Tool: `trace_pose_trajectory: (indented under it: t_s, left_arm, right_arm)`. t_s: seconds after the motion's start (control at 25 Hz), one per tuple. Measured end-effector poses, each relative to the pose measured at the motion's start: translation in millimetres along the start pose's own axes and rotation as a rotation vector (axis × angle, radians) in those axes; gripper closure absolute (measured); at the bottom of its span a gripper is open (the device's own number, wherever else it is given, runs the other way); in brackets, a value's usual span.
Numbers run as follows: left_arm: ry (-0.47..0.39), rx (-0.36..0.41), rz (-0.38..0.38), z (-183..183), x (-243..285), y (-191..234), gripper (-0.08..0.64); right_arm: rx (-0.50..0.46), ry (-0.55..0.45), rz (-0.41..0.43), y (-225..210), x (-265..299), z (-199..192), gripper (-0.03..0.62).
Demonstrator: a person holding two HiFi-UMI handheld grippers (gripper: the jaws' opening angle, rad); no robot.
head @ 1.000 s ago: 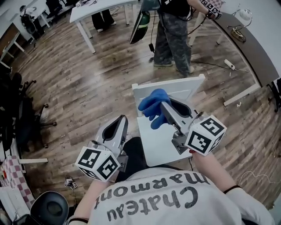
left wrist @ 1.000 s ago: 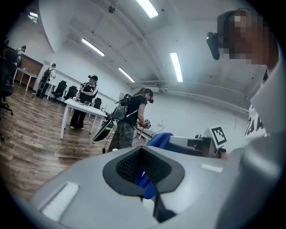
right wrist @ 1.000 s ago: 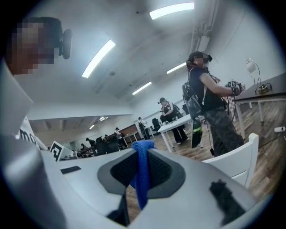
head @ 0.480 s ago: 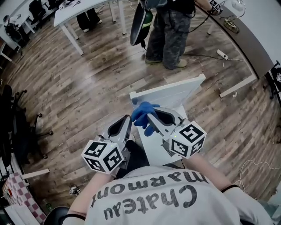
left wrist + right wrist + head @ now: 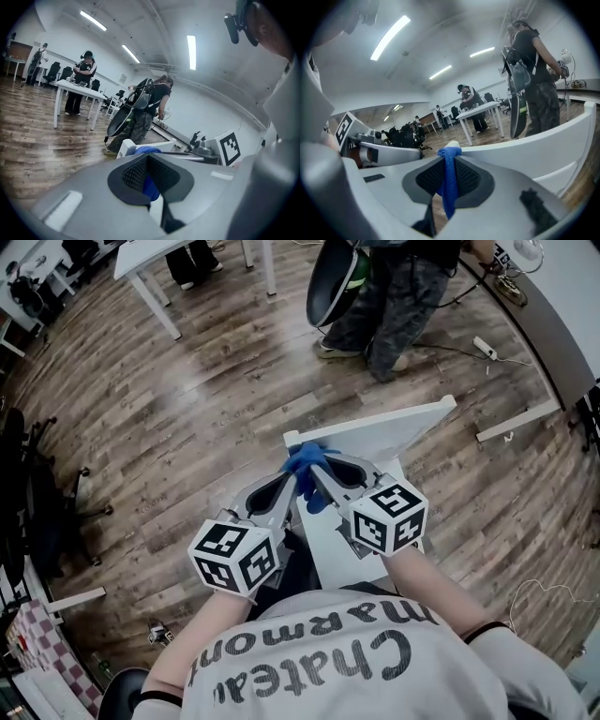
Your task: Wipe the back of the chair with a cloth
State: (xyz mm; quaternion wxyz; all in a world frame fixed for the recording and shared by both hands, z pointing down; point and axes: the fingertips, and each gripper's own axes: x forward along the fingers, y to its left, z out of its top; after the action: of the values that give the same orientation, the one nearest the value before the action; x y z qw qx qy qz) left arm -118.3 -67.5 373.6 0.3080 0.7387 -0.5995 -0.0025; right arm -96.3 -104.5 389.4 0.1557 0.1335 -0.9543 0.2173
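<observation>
Both claws have drawn together since the earlier frame. Head view: we see the left claw (image 5: 291,486) and right claw (image 5: 313,474) meeting at the blue cloth (image 5: 302,461), which lies at the left corner of the white chair back (image 5: 394,427). Left gripper view: we see its pads pressed together, with the cloth just beyond them. Right gripper view: we see this claw clamped on the hanging cloth.

This is a large open-plan office or lab room. A wood-plank floor (image 5: 187,409) runs throughout. A white worktop (image 5: 150,257) on thin legs stands at 11 o'clock, black swivel chairs (image 5: 42,493) cluster at 9 o'clock, and a power strip (image 5: 485,347) with trailing cables lies at 1 o'clock. The left gripper view shows long ceiling strip lights (image 5: 191,46) and more desk chairs (image 5: 55,71).
</observation>
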Motion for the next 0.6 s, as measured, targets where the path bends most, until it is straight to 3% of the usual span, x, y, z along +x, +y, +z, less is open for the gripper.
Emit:
trace_pose_trajectory:
  t_s: [0.6]
  left_arm:
    - [0.031, -0.034, 0.024, -10.2, 14.1, 2.3, 0.554]
  right_arm:
    - [0.131, -0.053, -0.147, -72.2, -25.0, 4.2, 0.529]
